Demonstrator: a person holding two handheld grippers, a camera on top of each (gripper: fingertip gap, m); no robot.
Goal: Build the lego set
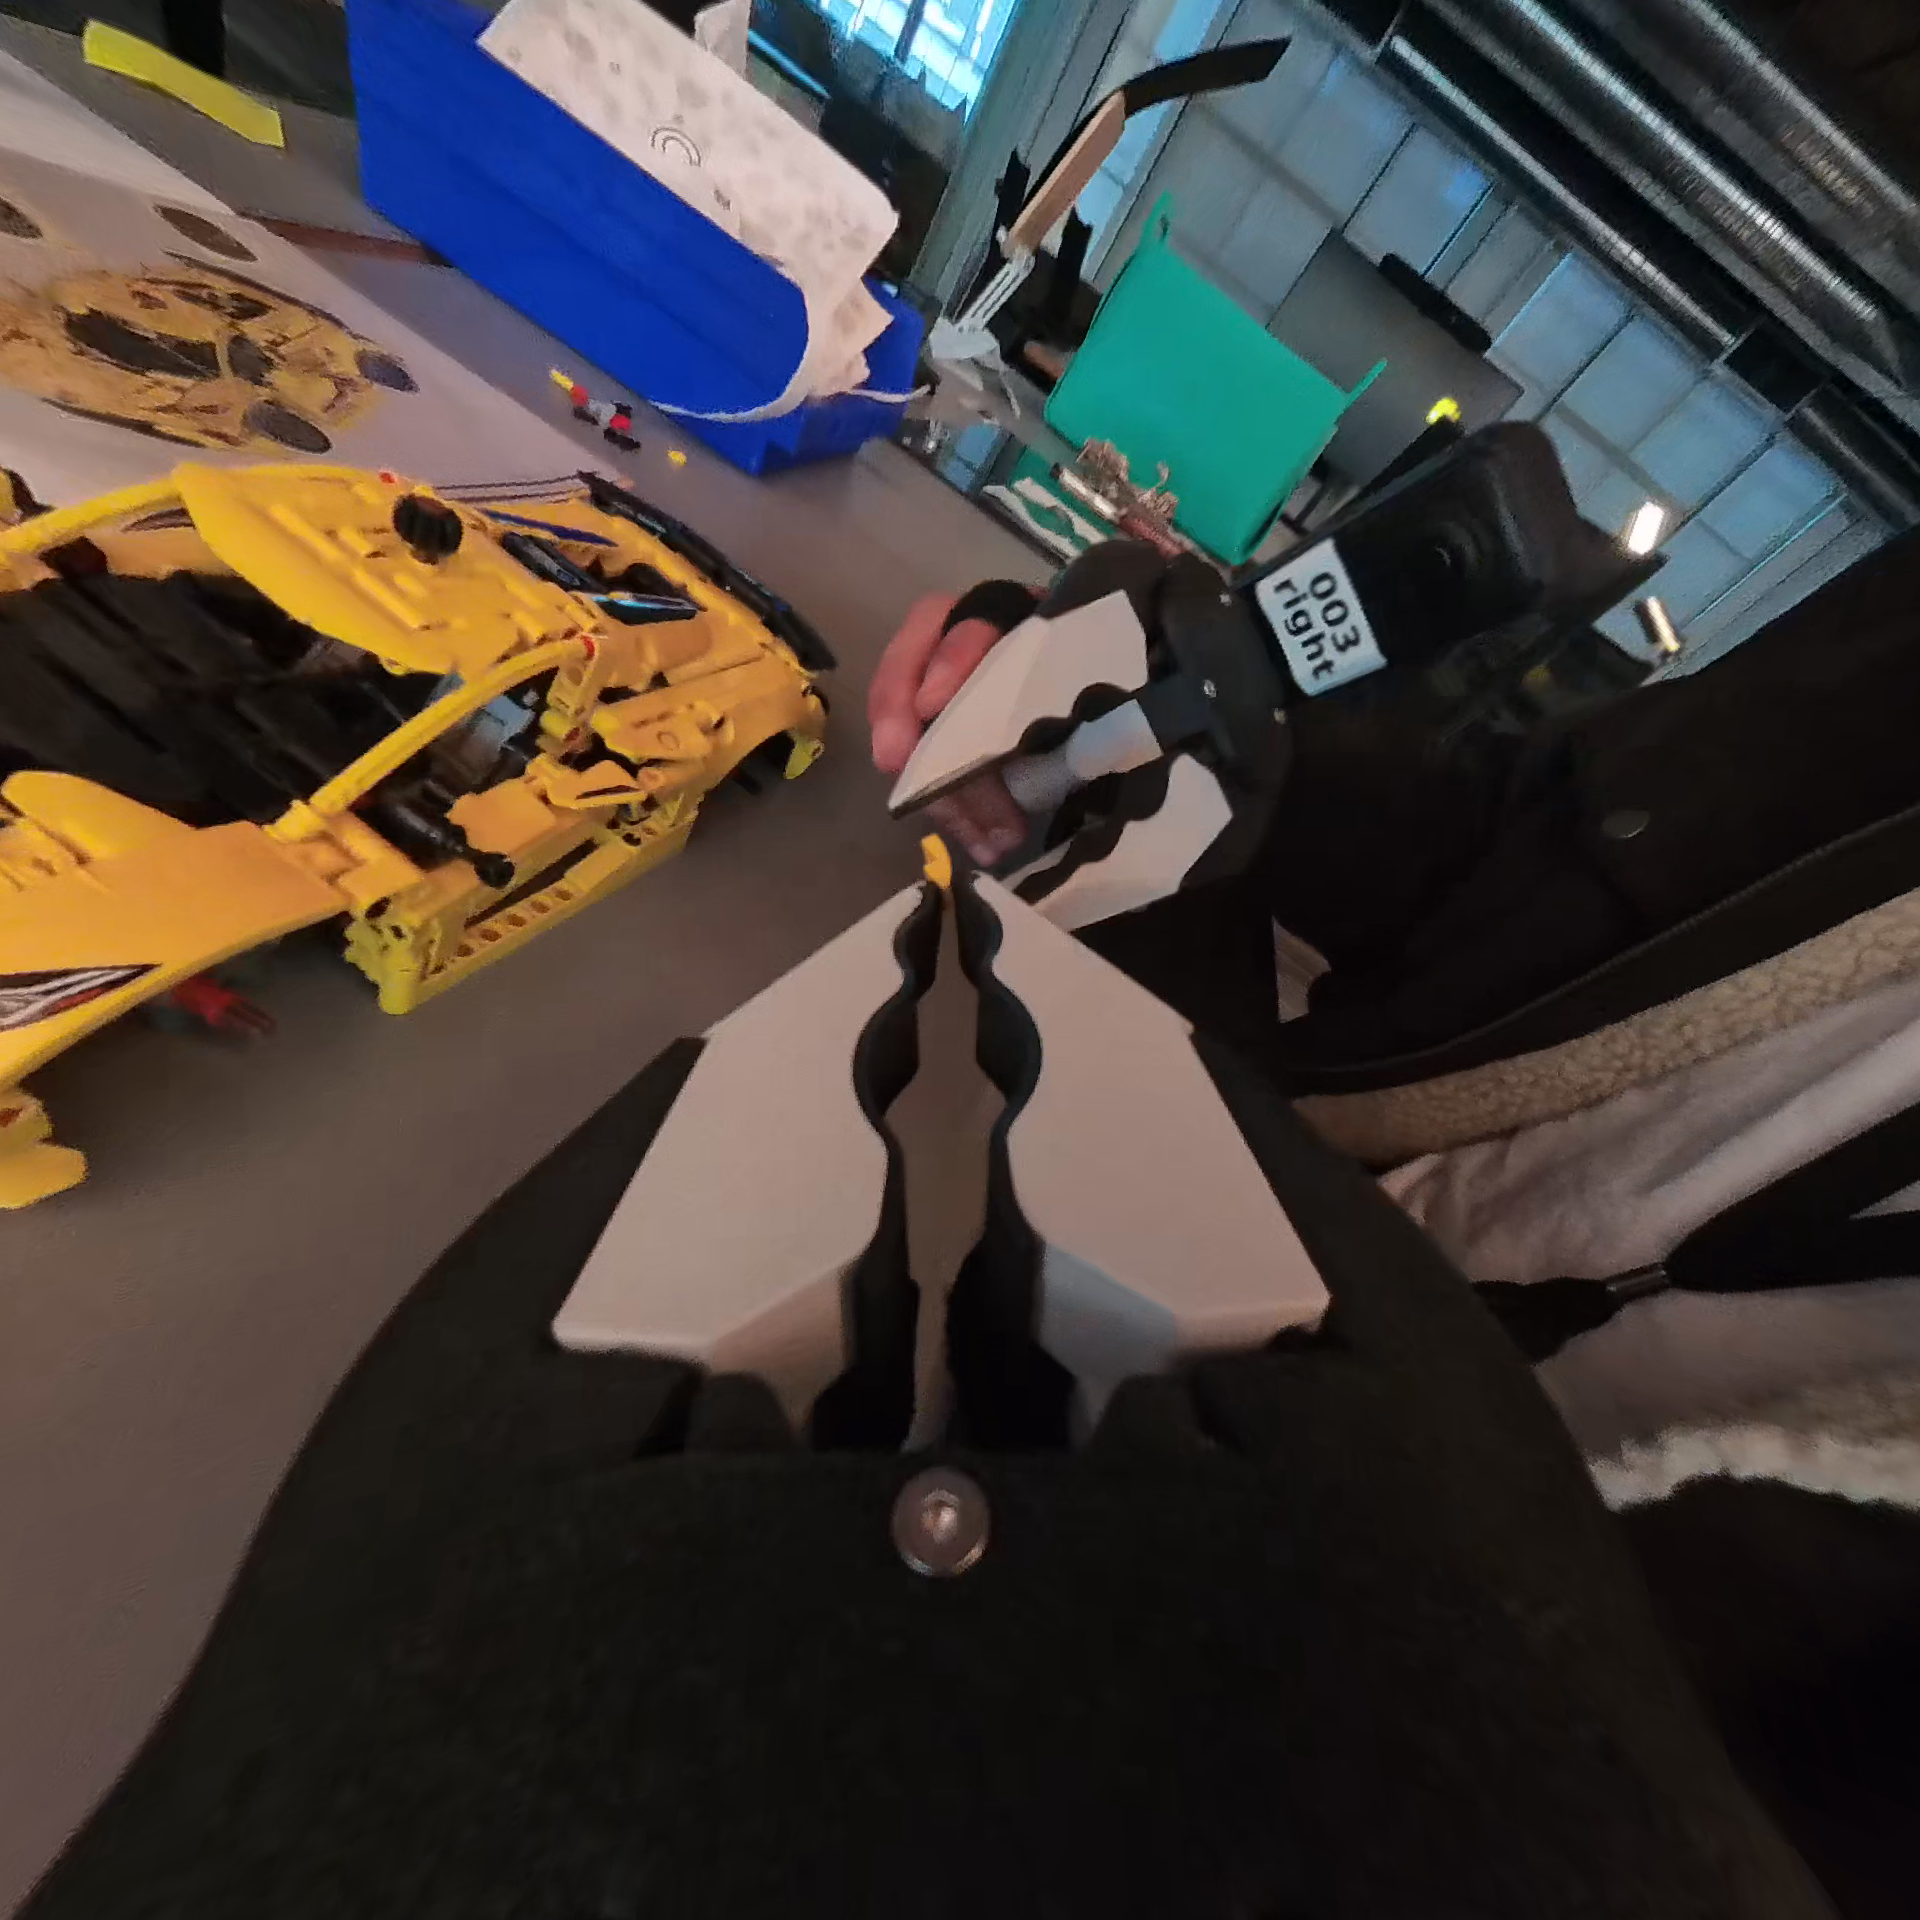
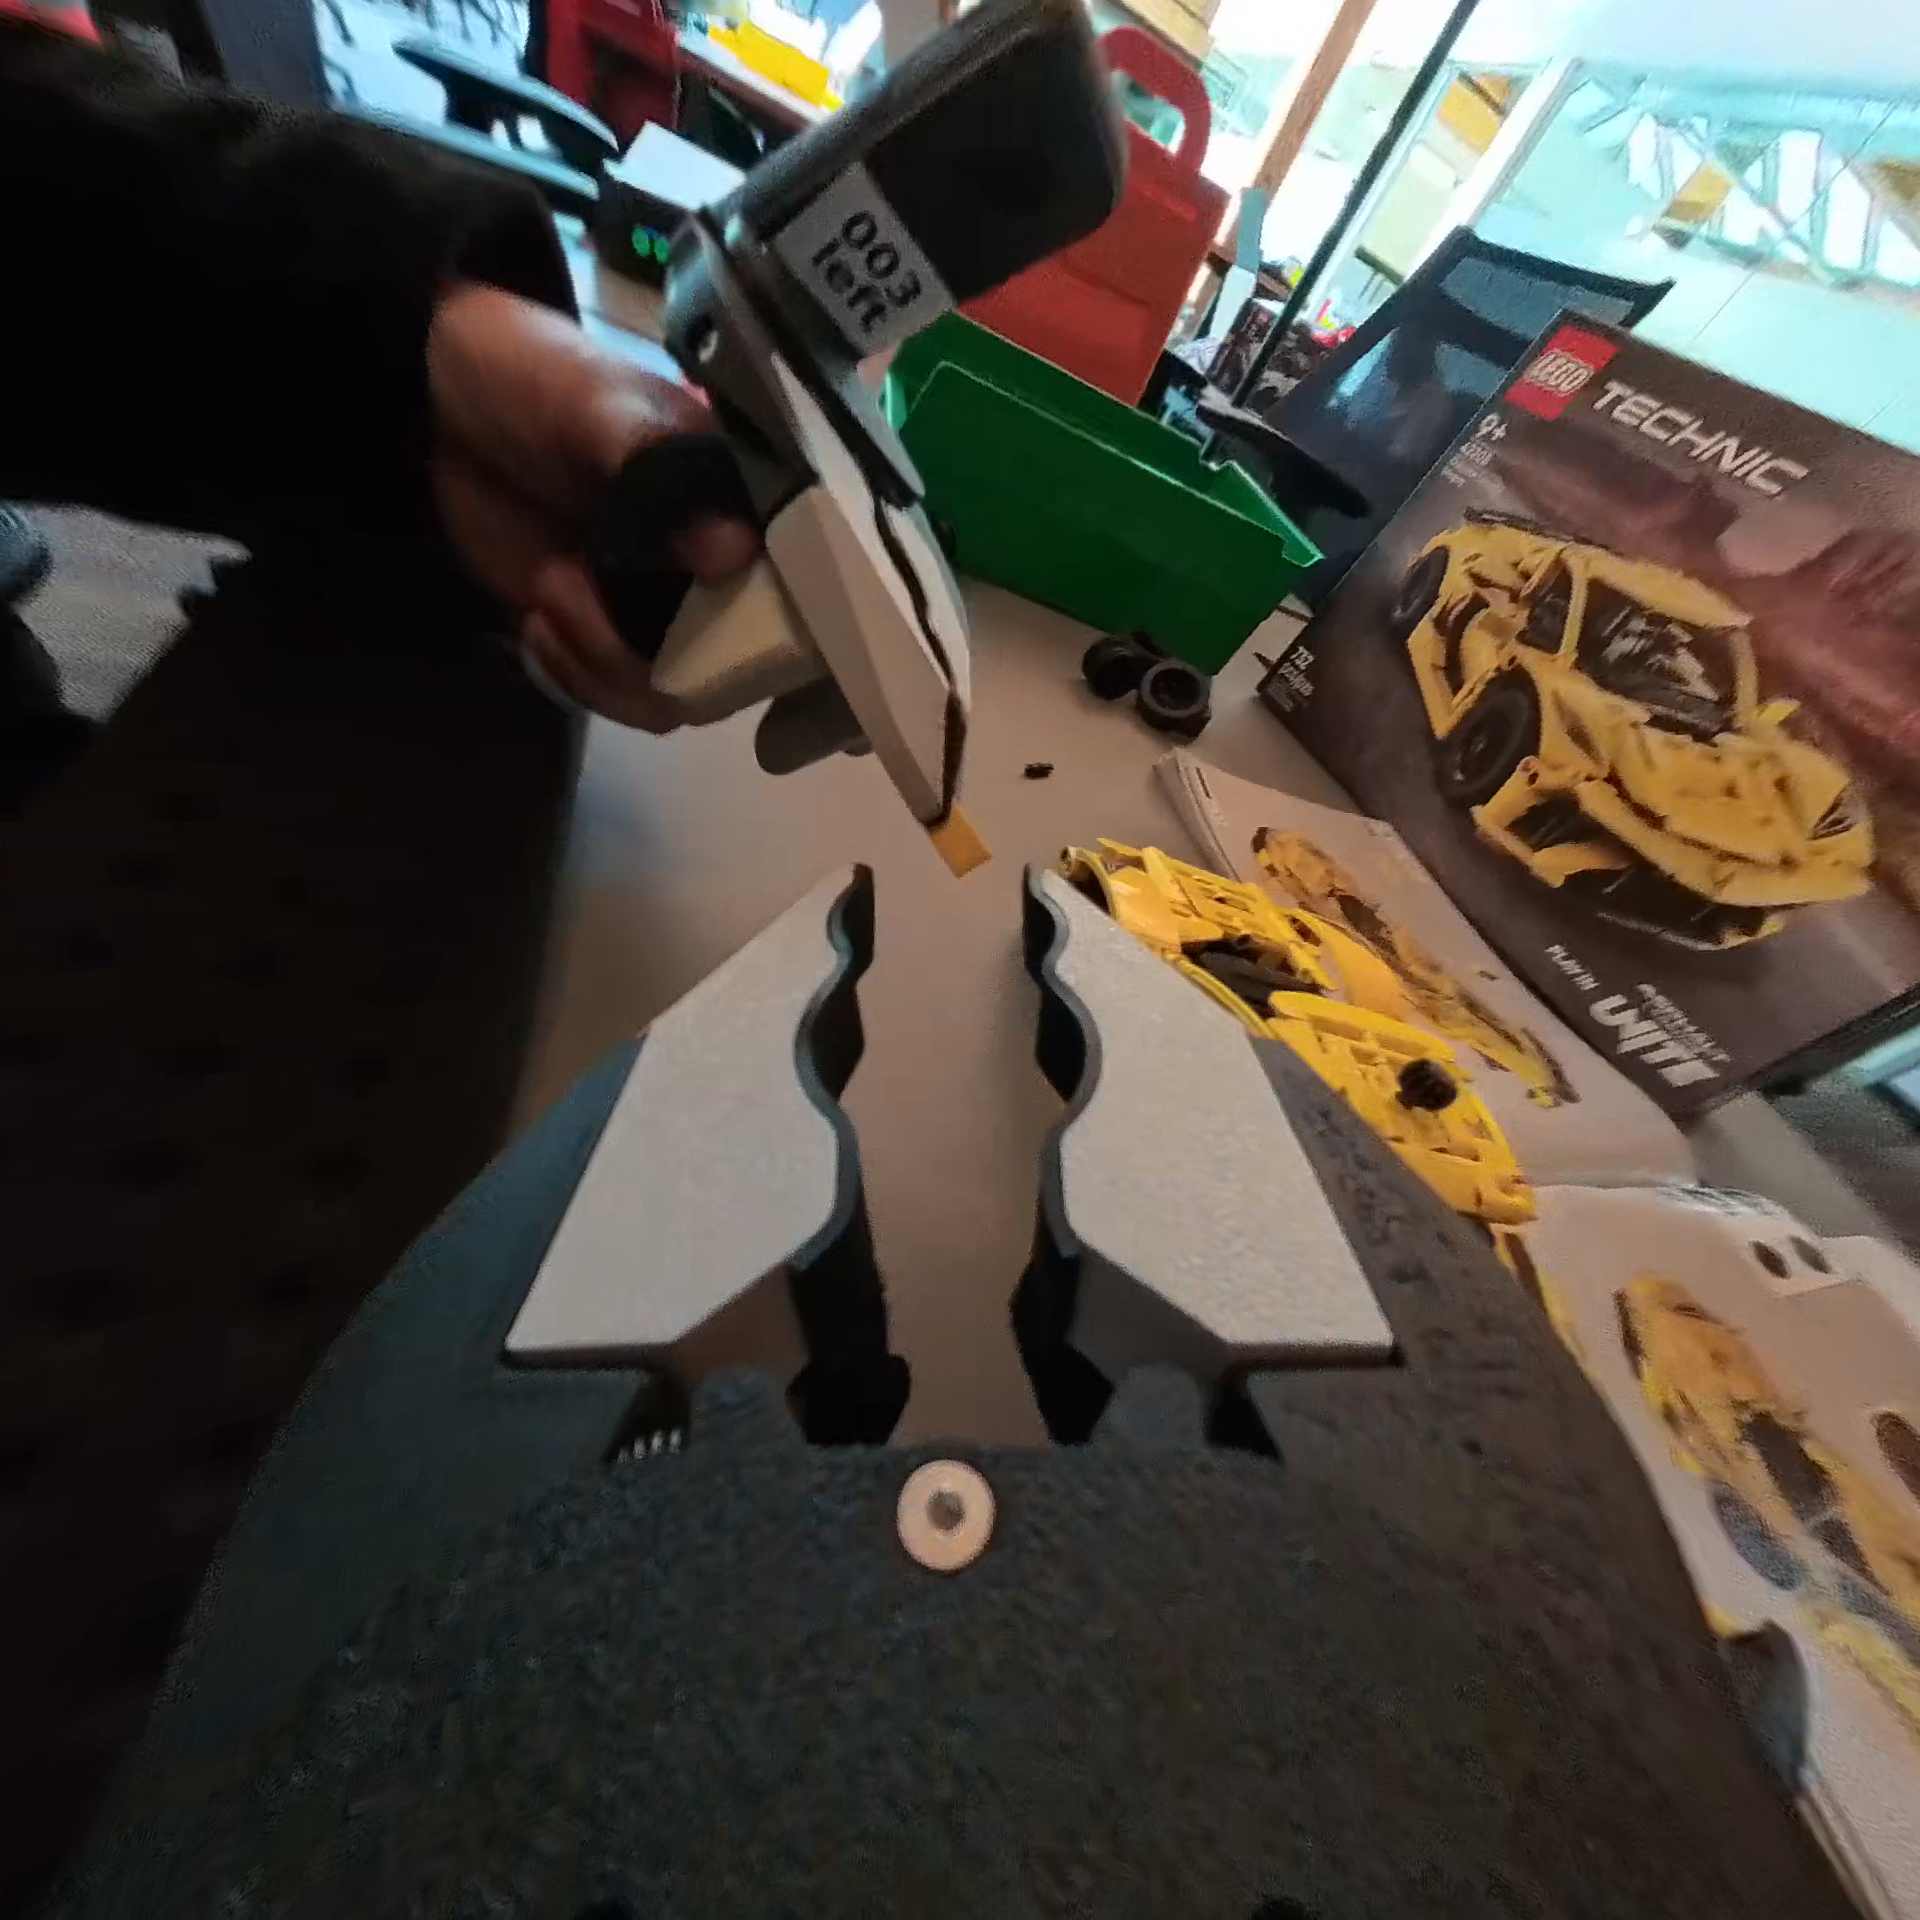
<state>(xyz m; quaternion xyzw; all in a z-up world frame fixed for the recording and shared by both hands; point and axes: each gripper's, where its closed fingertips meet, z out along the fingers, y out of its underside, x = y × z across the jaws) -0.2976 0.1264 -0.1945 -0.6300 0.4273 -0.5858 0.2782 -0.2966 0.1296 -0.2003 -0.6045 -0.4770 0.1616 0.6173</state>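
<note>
Left wrist view: a small yellow plastic lego piece (image 1: 936, 861) is being pinched at the tips of the left gripper (image 1: 940, 894), whose fingers are pressed together on it, above the smooth grey worktop (image 1: 312, 1195). The right gripper (image 2: 945, 894) is being held just beside it with fingers spread. A part-built yellow lego car (image 1: 436, 665) is resting on the worktop, near a blue plastic bin (image 1: 582, 208), a green plastic bin (image 2: 1081, 499) and the set's printed cardboard box (image 2: 1621, 707).

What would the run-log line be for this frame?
left gripper: shut on small yellow piece | right gripper: open, empty, facing piece | yellow car: on table, untouched
</note>
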